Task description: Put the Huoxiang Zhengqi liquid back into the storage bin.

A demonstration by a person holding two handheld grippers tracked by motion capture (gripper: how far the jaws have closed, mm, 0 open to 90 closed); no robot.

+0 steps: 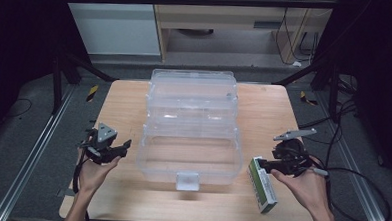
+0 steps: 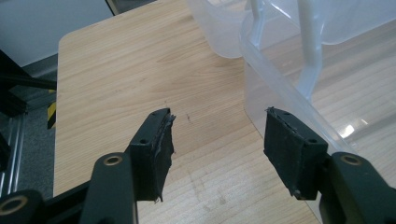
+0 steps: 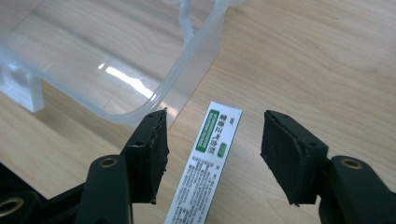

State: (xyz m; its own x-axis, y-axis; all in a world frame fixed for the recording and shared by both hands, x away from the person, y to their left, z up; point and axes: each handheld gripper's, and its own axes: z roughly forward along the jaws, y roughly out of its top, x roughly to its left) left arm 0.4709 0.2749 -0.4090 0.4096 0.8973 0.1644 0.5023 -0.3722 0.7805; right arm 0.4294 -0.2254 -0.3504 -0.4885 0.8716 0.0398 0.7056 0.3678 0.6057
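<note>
A clear plastic box (image 1: 188,157) stands open in the middle of the desk (image 1: 124,102), its see-through trays stepped back toward the far edge and its white latch (image 1: 187,180) facing the near edge. A small green and white carton (image 1: 262,184) lies flat on the desk near the near right corner, just beside the right wall of the box and apart from it, its long side running roughly from the far edge toward the near edge.

The right hand-held gripper (image 1: 261,164) sits at the far end of the carton, held by the person's right hand (image 1: 305,188). In the right gripper view, the right hand-held gripper (image 3: 212,140) has its jaws spread wide with the carton (image 3: 208,163) lying between them, a gap showing on each side, so neither jaw touches it. The curved rim of the box (image 3: 140,93) lies just past the left jaw in that view.

The left hand-held gripper (image 1: 125,146) is near the left edge of the desk, held in the person's left hand (image 1: 95,171), well apart from the carton and a short way from the left wall of the box. In the left gripper view, the left hand-held gripper (image 2: 217,135) is also wide open, with bare wood of the desk (image 2: 140,70) between its jaws and the box (image 2: 289,93) wall close by the right jaw
</note>
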